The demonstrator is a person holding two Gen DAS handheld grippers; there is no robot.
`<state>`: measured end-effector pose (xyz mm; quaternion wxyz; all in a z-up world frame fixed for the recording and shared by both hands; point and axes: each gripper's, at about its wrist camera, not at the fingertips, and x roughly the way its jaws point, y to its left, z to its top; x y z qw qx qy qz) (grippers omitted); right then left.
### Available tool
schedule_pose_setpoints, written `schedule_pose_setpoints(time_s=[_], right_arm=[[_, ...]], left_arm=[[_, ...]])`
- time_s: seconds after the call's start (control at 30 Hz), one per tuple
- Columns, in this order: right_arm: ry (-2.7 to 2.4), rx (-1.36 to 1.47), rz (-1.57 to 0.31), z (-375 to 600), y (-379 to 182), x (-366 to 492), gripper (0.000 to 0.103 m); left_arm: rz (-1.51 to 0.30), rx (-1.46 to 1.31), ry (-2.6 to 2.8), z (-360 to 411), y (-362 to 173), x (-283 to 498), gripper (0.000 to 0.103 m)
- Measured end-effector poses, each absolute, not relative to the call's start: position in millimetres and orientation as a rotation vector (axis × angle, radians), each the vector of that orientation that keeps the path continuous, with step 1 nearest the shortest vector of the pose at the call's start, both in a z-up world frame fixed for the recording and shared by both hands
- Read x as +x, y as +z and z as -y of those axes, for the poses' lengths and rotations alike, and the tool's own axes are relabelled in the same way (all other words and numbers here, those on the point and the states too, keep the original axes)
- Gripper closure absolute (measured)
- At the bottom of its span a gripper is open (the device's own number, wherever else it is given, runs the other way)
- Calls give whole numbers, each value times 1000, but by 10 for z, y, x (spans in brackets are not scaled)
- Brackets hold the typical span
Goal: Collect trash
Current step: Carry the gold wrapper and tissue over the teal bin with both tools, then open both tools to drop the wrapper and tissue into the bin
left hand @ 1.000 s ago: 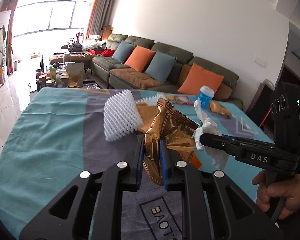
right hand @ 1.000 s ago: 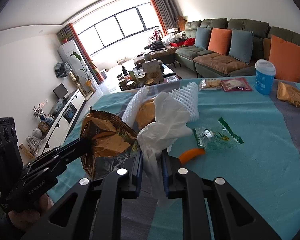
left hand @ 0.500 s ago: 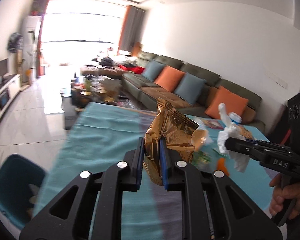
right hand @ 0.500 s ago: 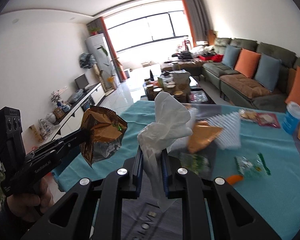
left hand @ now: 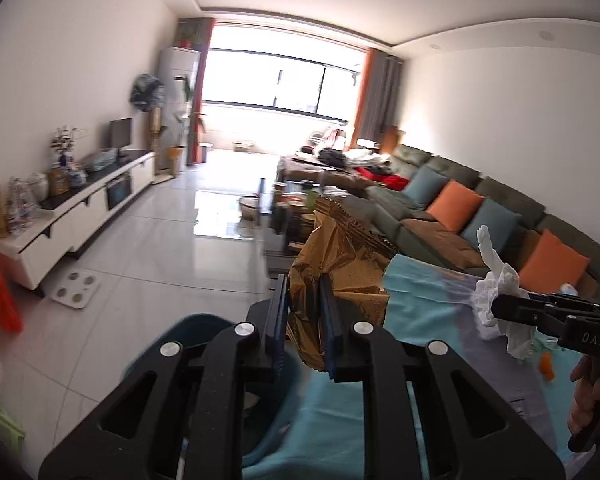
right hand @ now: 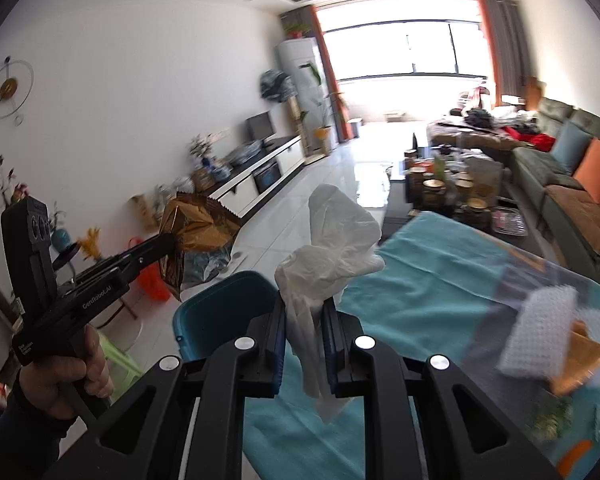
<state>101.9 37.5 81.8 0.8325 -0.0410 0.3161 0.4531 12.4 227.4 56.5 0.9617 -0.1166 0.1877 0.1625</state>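
Golden crumpled wrapper (left hand: 340, 264) is clamped in the left gripper (left hand: 303, 320); white tissue (right hand: 328, 264) is pinched by the right gripper (right hand: 303, 344) beside the teal-clothed surface (right hand: 420, 280).

The right gripper (right hand: 303, 344) has its jaws clamped on a crumpled white tissue (right hand: 332, 260), which billows above the blue pads and hangs in a tail below them. To the left, a hand (right hand: 66, 368) holds the left gripper (right hand: 171, 242), whose jaws pinch a crinkled gold wrapper (right hand: 198, 230) in the air over the floor. Just beyond the right gripper stands a teal bin (right hand: 224, 304), at the near edge of the counter (right hand: 420, 292) with its teal cloth. At the right of the counter lie a white foam net (right hand: 540, 332), blurred, an orange packet (right hand: 576, 372) under it, and an orange scrap (right hand: 574, 452) nearer the bottom edge.
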Motion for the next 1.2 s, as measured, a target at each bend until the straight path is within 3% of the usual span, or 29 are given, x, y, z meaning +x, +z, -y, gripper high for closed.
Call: schedule_pose_setpoints(time_s=[0.53, 1.2], right_arm=[[1188, -312, -888, -2010, 292, 1060, 88], [1128, -482, -1110, -2786, -482, 1094, 85]], left_arm=[[-532, -286, 542, -3210, -43, -395, 87], [-787, -358, 604, -3422, -883, 357, 86]])
